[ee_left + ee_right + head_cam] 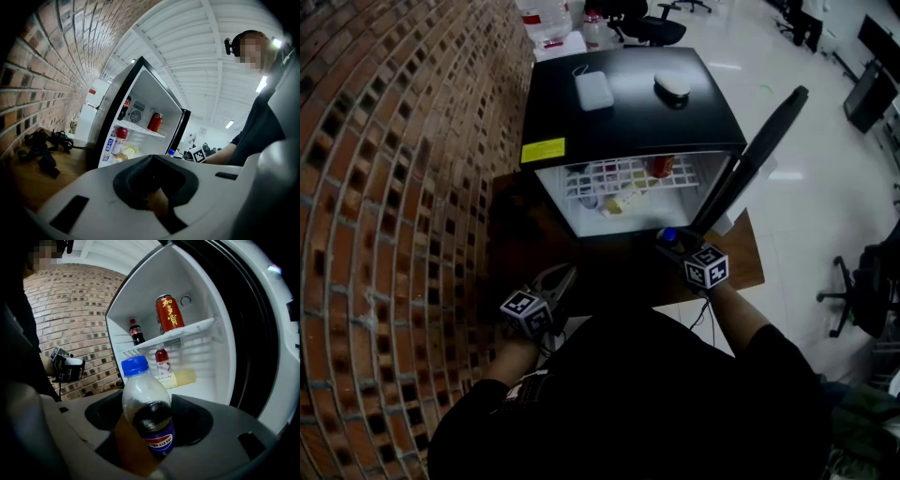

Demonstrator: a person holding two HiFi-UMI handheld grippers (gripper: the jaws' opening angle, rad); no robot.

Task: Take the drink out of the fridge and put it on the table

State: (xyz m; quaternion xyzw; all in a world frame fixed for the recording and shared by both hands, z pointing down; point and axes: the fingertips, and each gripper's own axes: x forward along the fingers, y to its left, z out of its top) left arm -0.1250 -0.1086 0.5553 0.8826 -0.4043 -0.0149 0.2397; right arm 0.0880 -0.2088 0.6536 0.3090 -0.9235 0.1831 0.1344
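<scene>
My right gripper [143, 448] is shut on a cola bottle [149, 413] with a blue cap and a blue label, held upright just in front of the open mini fridge [628, 122]. In the head view the bottle's cap [668, 234] shows at the fridge's lower right corner, ahead of the right gripper [675, 246]. My left gripper [561, 279] hangs lower left, apart from the fridge, its jaws together and empty. Inside the fridge a red can [169, 311] and a small dark bottle [137, 332] stand on the wire shelf, with a red-capped bottle [162, 363] and a lying yellow bottle [180, 378] below.
The fridge door [752, 157] stands open to the right. A white box [593, 90] and a white rounded object [672, 84] lie on the fridge top. The fridge stands on a wooden surface [748, 262]. A brick wall [394, 187] runs along the left, with black cables [44, 147] at its foot.
</scene>
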